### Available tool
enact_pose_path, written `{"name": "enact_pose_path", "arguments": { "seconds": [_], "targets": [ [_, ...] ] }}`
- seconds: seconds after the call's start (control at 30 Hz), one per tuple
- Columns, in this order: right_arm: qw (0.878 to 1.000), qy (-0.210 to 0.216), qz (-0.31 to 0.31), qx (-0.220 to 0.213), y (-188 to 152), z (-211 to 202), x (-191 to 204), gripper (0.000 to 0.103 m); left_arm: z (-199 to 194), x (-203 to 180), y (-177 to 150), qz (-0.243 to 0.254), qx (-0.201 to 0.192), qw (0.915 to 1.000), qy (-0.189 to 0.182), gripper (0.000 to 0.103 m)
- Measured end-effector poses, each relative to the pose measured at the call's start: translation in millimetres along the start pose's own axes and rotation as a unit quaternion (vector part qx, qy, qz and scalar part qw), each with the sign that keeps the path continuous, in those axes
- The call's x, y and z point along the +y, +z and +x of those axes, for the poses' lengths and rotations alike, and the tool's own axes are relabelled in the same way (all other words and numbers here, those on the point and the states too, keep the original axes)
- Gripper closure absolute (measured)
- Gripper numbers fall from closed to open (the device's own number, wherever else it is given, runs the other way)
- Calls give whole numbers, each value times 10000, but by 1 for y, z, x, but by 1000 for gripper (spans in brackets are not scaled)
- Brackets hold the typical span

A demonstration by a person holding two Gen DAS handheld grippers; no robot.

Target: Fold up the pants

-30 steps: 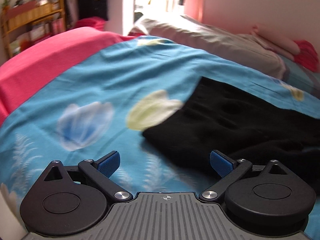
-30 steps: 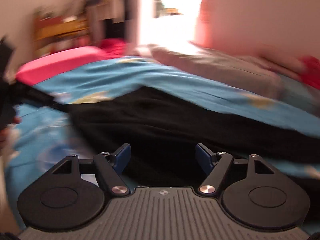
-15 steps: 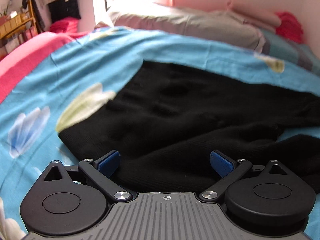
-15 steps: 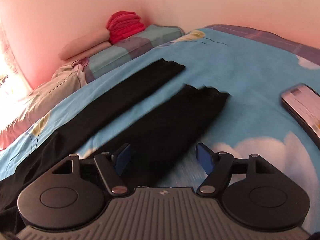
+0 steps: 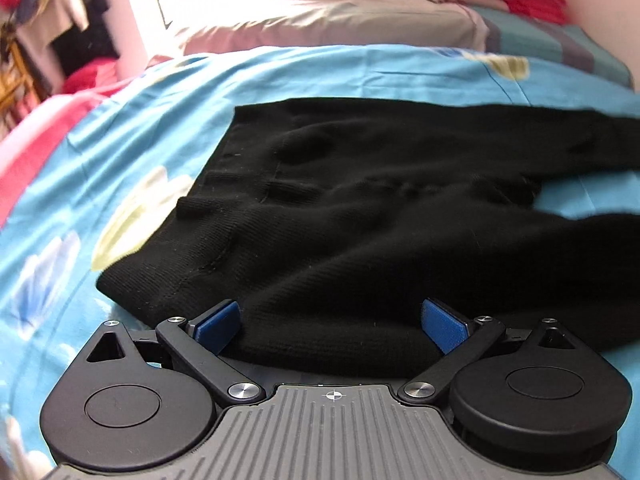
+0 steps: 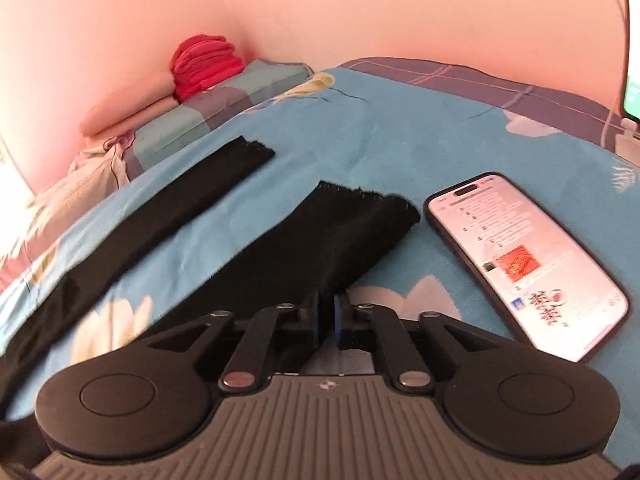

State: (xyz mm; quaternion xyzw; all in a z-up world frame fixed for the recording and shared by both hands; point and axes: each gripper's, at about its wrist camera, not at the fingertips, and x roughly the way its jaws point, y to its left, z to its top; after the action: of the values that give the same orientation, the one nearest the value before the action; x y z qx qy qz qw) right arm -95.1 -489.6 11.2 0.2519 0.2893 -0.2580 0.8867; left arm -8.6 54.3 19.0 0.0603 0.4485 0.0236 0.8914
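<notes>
Black pants point(image 5: 360, 216) lie spread on a blue flowered bed sheet point(image 5: 132, 128). In the left wrist view the waist end is toward me and both legs run off to the right. My left gripper point(image 5: 332, 320) is open, its blue pads on either side of the near waist edge. In the right wrist view the two legs lie apart, the far leg point(image 6: 168, 216) and the near leg point(image 6: 320, 248). My right gripper point(image 6: 328, 320) is shut on the near leg's side edge, a short way back from its cuff.
A phone point(image 6: 524, 264) with its screen lit lies on the sheet just right of the near leg's cuff. Another lit screen point(image 6: 632, 40) stands at the far right. Pillows point(image 5: 340, 24) and folded red cloth point(image 6: 206, 64) sit by the pink wall.
My left gripper has moved in over the waist, which now lies between its open pads. My right gripper has moved toward the near leg's cuff and closed on its edge.
</notes>
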Motion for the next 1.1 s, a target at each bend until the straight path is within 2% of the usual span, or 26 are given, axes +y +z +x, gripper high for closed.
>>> {"name": "enact_pose_path", "arguments": {
  "seconds": [0.07, 0.1, 0.13, 0.2, 0.23, 0.27, 0.33, 0.4, 0.43, 0.47, 0.53, 0.6, 0.63, 0.67, 0.7, 0.77, 0.8, 0.83, 0.9, 0.93, 1.0, 1.03, 1.07, 1.1],
  "targets": [
    [9983, -401, -211, -355, 2, -22, 8, 53, -8, 4, -2, 41, -100, 9999, -20, 0],
    [9948, -589, -550, -621, -2, -36, 17, 47, -12, 7, -2, 7, -147, 9999, -27, 0],
    [9893, -546, -1080, -812, -10, -49, 31, 37, -15, 11, -2, -31, -203, 9998, -51, 0],
    [9734, 27, -2130, -846, -33, -70, 62, 34, -21, 15, 0, -94, -339, 9993, -152, 0],
    [9604, 453, -2640, -769, -49, -81, 80, 34, -22, 15, 2, -101, -383, 9990, -204, 0],
    [9402, 985, -3210, -571, -69, -92, 100, 37, -20, 14, 4, -89, -384, 9990, -231, 0],
    [8870, 1895, -4190, -418, -110, -115, 138, 40, -13, 12, 8, -88, -347, 9991, -230, 0],
    [8228, 2419, -5119, -500, -154, -134, 176, 50, -4, 11, 10, -115, -194, 9995, -233, 0],
    [7950, 2602, -5456, -505, -172, -140, 193, 58, 0, 10, 10, -134, -130, 9996, -233, 0],
    [7697, 2797, -5722, -447, -190, -141, 211, 61, 1, 10, 10, -144, -107, 9996, -239, 0],
    [7338, 2952, -6104, -412, -213, -133, 240, 62, -1, 11, 8, -190, -130, 9994, -258, 0],
    [7107, 2894, -6400, -390, -229, -118, 265, 68, -4, 13, 7, -244, -188, 9990, -332, 0],
    [7018, 2906, -6484, -514, -234, -110, 275, 68, -5, 15, 8, -277, -203, 9987, -364, 0],
    [6968, 2857, -6551, -602, -236, -103, 283, 85, -5, 16, 8, -316, -204, 9986, -378, 0],
    [7032, 2763, -6532, -496, -234, -95, 293, 94, -4, 17, 9, -344, -206, 9984, -388, 0],
    [7365, 2833, -6142, -38, -223, -93, 302, 94, -4, 18, 10, -345, -202, 9985, -380, 0],
    [7368, 2991, -6063, 70, -218, -106, 300, 94, -5, 18, 10, -321, -210, 9987, -348, 0],
    [7219, 3246, -6111, 89, -218, -124, 291, 94, -6, 19, 9, -282, -240, 9988, -330, 0],
    [6820, 3567, -6384, 79, -228, -152, 270, 94, -4, 21, 8, -272, -244, 9988, -318, 0],
    [6741, 3532, -6485, 172, -234, -153, 266, 93, -2, 21, 9, -315, -212, 9987, -327, 0],
    [6705, 3405, -6591, 83, -242, -150, 264, 88, 4, 20, 11, -367, -134, 9986, -346, 0],
    [6718, 3413, -6574, 78, -241, -152, 267, 80, 5, 19, 10, -356, -111, 9988, -324, 0],
    [6784, 3513, -6450, 135, -236, -156, 268, 65, 7, 18, 8, -304, -106, 9991, -291, 0],
    [6914, 3767, -6161, 205, -225, -159, 268, 57, 8, 16, 6, -226, -102, 9994, -244, 0]
  ]
}}
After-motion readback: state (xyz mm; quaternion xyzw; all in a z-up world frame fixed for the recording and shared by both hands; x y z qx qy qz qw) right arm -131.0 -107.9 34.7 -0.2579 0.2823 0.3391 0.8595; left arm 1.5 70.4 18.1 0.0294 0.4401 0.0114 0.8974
